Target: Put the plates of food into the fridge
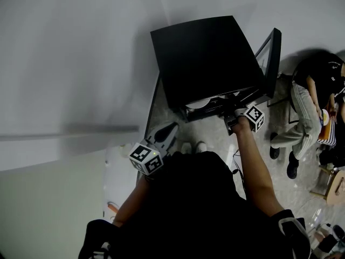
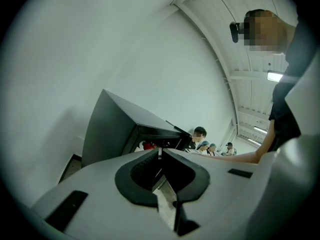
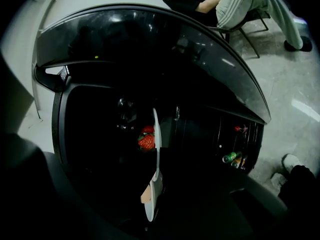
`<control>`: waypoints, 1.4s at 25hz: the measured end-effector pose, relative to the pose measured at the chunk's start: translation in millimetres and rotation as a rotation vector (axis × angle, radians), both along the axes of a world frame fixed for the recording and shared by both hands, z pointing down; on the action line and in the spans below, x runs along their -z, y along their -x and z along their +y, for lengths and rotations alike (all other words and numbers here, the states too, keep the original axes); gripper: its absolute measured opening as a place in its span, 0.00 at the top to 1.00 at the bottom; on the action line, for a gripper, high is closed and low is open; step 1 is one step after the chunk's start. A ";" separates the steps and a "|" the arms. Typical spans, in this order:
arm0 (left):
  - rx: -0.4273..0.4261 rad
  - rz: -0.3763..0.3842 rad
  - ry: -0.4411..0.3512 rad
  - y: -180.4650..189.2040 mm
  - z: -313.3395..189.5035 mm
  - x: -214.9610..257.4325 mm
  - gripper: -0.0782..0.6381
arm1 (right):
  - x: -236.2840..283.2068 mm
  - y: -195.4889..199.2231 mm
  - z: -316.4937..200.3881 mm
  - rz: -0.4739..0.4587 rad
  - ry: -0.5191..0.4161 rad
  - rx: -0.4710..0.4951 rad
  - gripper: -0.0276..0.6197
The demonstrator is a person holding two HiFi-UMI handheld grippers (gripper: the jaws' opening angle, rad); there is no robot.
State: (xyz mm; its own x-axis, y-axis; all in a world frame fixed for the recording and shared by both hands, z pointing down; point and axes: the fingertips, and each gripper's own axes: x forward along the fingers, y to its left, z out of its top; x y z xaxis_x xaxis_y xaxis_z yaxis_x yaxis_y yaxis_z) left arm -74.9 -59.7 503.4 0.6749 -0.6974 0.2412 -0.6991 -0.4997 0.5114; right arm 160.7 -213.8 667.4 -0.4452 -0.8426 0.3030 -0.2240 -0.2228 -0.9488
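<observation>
The black fridge (image 1: 207, 58) stands against the wall with its door (image 1: 271, 55) swung open to the right. My right gripper (image 1: 235, 117) is at the fridge's opening, shut on the rim of a white plate (image 1: 204, 102). In the right gripper view this plate (image 3: 156, 149) shows edge-on inside the dark fridge, with a red strawberry (image 3: 146, 140) and a tan piece of food on it. My left gripper (image 1: 166, 134) hangs lower left of the fridge, pads together and empty. From the left gripper view (image 2: 160, 154) the fridge (image 2: 117, 126) lies ahead.
Bottles (image 3: 231, 158) sit in the door shelf. A seated person (image 1: 312, 99) and a chair are on the right, near the open door. The white wall (image 1: 70, 63) fills the left. The wearer's shoes (image 1: 193, 147) stand just before the fridge.
</observation>
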 end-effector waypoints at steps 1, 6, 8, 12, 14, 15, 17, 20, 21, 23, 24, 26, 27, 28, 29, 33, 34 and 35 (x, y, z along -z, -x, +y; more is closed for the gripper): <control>0.001 0.000 0.000 0.7 0.3 0.3 0.86 | 0.5 0.8 0.2 0.006 0.002 0.003 0.91; 0.002 0.004 0.001 2.6 1.5 -1.0 0.86 | 2.5 -4.6 5.1 0.058 0.003 0.019 0.87; -0.002 0.001 0.000 2.1 2.0 -3.4 0.86 | 2.5 -8.7 5.4 0.084 -0.002 0.019 0.71; -0.006 0.016 0.002 -1.7 2.9 -2.7 0.86 | 13.0 -13.4 13.1 0.245 -0.055 0.099 0.69; -0.009 0.018 -0.003 -2.9 3.3 -1.4 0.86 | 31.7 -9.6 19.2 0.361 -0.159 0.171 0.69; -0.011 0.017 -0.006 -3.2 3.3 -1.3 0.86 | 43.0 -7.2 22.7 0.417 -0.217 0.199 0.69; -0.014 0.020 -0.008 -3.9 3.0 -1.6 0.86 | 63.9 -3.5 30.2 0.508 -0.308 0.234 0.70; -0.023 0.025 -0.007 -6.5 3.2 -2.5 0.86 | 86.8 1.0 42.0 0.570 -0.393 0.266 0.70; -0.027 0.027 -0.007 -7.5 3.2 -2.8 0.86 | 93.7 2.4 45.7 0.588 -0.417 0.275 0.70; -0.030 0.027 -0.003 -7.1 4.6 -3.1 0.86 | 106.2 9.2 54.4 0.628 -0.467 0.301 0.70; -0.029 0.026 -0.001 -6.4 5.7 -2.8 0.86 | 112.0 14.5 59.2 0.645 -0.494 0.318 0.70; -0.030 0.025 -0.004 -8.5 6.8 -1.6 0.86 | 124.2 22.1 68.8 0.674 -0.549 0.348 0.70; -0.032 0.025 -0.007 -10.9 6.9 -1.1 0.86 | 130.2 24.4 73.3 0.692 -0.575 0.361 0.70; -0.035 0.024 -0.010 -13.0 6.9 -0.7 0.86 | 135.6 26.7 77.5 0.716 -0.600 0.375 0.70; -0.038 0.019 -0.015 -14.4 6.8 -0.4 0.86 | 140.4 30.0 81.4 0.741 -0.623 0.391 0.70; -0.052 -0.009 -0.046 -16.3 6.3 2.7 0.86 | 163.1 49.5 95.1 0.800 -0.719 0.451 0.72; -0.053 -0.010 -0.049 -16.8 6.2 3.3 0.86 | 169.4 53.6 98.7 0.801 -0.737 0.457 0.72; -0.050 -0.007 -0.048 -16.8 6.2 3.4 0.86 | 175.1 56.9 102.5 0.797 -0.753 0.461 0.72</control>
